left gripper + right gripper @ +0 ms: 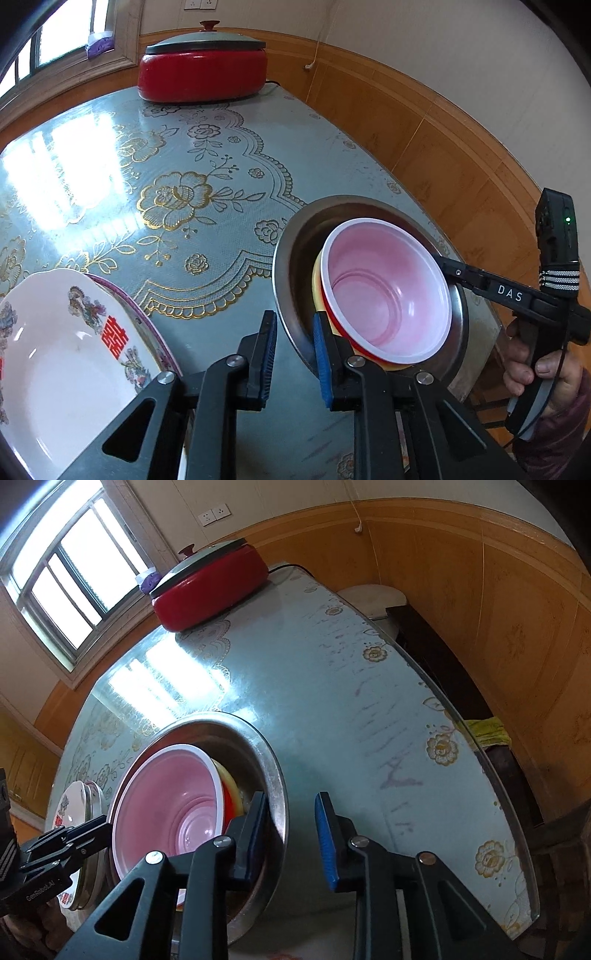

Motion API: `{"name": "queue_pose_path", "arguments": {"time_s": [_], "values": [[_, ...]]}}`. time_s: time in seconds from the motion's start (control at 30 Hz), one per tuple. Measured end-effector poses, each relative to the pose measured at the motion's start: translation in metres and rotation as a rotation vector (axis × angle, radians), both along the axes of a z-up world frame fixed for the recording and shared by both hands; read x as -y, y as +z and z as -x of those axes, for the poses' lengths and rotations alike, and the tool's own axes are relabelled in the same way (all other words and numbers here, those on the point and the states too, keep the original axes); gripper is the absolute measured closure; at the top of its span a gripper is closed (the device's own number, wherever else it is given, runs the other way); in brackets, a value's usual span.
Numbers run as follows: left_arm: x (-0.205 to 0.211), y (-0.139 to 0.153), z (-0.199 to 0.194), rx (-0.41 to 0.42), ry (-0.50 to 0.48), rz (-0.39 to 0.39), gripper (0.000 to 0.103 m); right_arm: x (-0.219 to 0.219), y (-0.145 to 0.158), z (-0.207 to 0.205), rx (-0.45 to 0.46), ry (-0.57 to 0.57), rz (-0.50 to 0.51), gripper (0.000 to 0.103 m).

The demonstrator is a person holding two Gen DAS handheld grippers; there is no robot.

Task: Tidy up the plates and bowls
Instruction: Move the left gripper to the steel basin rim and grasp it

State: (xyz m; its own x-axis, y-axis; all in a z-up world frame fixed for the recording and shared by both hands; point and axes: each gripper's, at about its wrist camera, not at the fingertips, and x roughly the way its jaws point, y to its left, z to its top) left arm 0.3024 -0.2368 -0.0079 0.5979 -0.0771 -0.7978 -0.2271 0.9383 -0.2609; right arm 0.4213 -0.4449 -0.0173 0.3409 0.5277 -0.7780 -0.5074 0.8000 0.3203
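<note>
A steel bowl [288, 240] [258, 738] stands on the blue flowered table. A yellow bowl [317, 280] [231, 782] is nested in it. On top of that sits a red bowl with a pink inside [388, 288] [173, 794]. My left gripper [294, 315] [107, 830] is shut on the steel bowl's near rim, one finger outside and the blue pad inside. On the opposite side, my right gripper [291, 797] [443, 264] straddles the rim. It is open, with a strip of table showing between the rim and its outer pad. Stacked decorated plates [55, 350] [72, 801] lie to the left.
A red electric pot with a grey lid [203, 74] [210, 590] stands at the table's far end. The glass table edge [498, 775] runs along the right, with a dark bench and a yellow cloth [484, 731] beyond it. A person's hand [535, 369] holds the right gripper.
</note>
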Motion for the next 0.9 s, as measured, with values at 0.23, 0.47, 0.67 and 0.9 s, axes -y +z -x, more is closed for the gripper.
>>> {"name": "queue_pose_path", "arguments": {"time_s": [0.23, 0.47, 0.67, 0.9], "values": [[0.004, -0.005, -0.001, 0.005, 0.007, 0.018, 0.082, -0.011, 0.002, 0.0, 0.068, 0.079, 0.052, 0.086], [0.005, -0.007, -0.002, 0.007, 0.025, 0.011, 0.082, -0.014, -0.006, -0.009, 0.013, 0.124, 0.026, 0.086], [0.006, -0.006, 0.0, 0.01, 0.019, 0.009, 0.082, -0.013, -0.009, -0.015, -0.026, 0.141, 0.002, 0.086], [0.009, -0.006, 0.002, -0.003, -0.002, -0.01, 0.078, -0.018, -0.006, -0.013, -0.002, 0.204, 0.055, 0.081]]}}
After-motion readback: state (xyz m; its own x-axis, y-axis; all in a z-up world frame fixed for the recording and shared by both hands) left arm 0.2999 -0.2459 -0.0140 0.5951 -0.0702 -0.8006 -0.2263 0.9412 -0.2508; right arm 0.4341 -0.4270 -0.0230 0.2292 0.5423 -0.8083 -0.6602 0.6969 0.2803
